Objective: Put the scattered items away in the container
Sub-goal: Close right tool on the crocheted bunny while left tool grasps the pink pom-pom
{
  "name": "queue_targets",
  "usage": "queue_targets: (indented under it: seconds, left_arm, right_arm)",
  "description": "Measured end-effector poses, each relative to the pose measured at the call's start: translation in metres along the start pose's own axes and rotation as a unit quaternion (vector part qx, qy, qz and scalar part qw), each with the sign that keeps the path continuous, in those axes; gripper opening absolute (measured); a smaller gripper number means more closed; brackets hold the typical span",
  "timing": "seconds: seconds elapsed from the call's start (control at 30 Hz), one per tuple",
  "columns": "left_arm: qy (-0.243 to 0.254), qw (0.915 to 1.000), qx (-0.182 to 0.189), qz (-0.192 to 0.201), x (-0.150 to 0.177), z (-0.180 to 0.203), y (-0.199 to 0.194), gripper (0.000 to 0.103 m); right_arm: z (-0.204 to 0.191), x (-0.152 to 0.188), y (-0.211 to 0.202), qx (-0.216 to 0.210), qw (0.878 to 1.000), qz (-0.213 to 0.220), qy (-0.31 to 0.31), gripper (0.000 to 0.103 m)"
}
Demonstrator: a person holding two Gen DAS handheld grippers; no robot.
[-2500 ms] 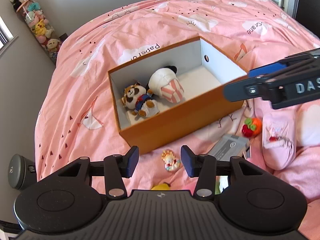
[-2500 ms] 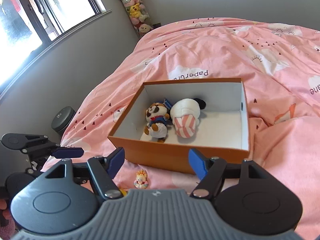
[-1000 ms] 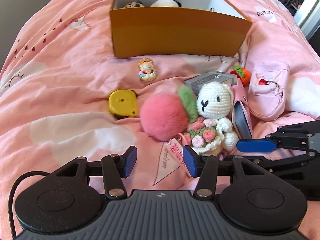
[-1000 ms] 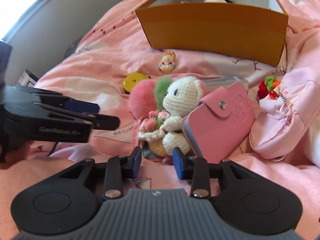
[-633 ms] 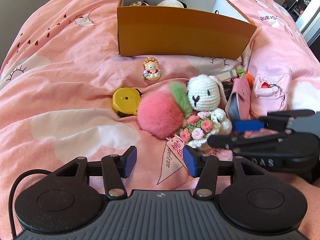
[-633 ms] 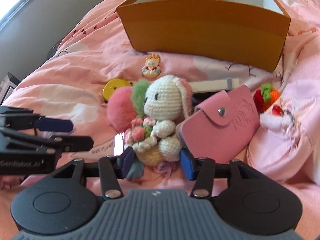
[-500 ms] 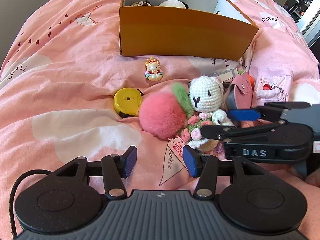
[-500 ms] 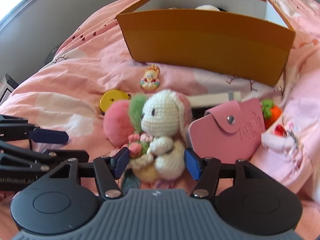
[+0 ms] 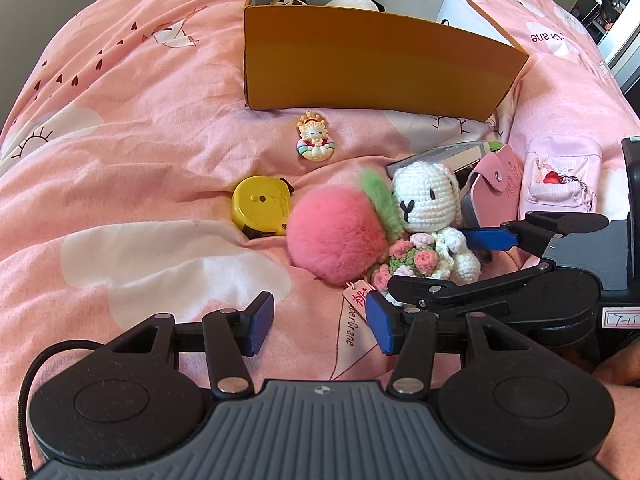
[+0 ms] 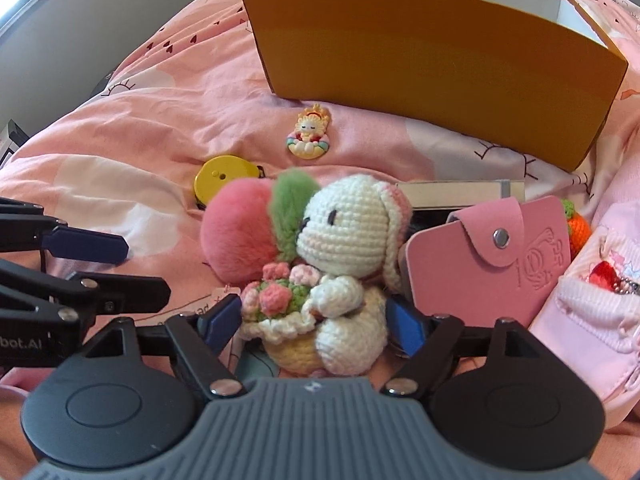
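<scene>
An orange box (image 9: 368,68) stands on the pink bed, with two plush toys (image 9: 352,1) inside; it also shows in the right wrist view (image 10: 432,60). A white crochet bunny (image 10: 344,264) with a flower basket sits between the fingers of my right gripper (image 10: 310,322), which is open around its body. In the left wrist view the bunny (image 9: 428,208) leans on a pink fluffy peach (image 9: 336,236), and the right gripper (image 9: 436,264) straddles it from the right. My left gripper (image 9: 320,322) is open and empty, just short of the peach.
A yellow tape measure (image 9: 260,210), a small sun-face charm (image 9: 314,142), a pink snap wallet (image 10: 492,268), a grey box (image 10: 460,194), a crochet carrot (image 10: 578,228) and a pink pouch (image 9: 560,180) lie scattered before the box.
Both grippers dropped from above the box to the items in front. The right gripper advanced until its open fingers straddle the bunny. The left gripper barely moved lately.
</scene>
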State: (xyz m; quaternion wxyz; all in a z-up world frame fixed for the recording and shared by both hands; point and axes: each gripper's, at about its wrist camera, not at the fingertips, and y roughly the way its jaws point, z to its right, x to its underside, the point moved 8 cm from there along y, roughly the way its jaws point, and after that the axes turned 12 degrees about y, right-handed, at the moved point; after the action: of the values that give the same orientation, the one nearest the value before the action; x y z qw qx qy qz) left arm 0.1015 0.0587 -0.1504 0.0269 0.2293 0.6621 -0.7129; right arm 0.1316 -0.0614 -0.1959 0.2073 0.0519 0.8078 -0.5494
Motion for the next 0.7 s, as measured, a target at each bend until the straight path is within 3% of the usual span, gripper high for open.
queue_targets:
  seconds: [0.23,0.4,0.7]
  left_arm:
    - [0.007,0.9999,0.005,0.013,-0.004,0.003,-0.002,0.06]
    - [0.013,0.9998,-0.002,0.013,-0.004,0.004,-0.001,0.06]
    - [0.021,0.9996,-0.008,0.015,-0.006,0.003,0.001,0.06]
  right_arm:
    - [-0.003,0.005,0.01,0.017,0.999,-0.001,-0.038,0.077]
    - [-0.002,0.005,0.0,0.012,0.999,0.01,-0.036,0.067]
    - [-0.003,0.001,-0.033,-0.019,0.999,0.037,-0.024,0.06]
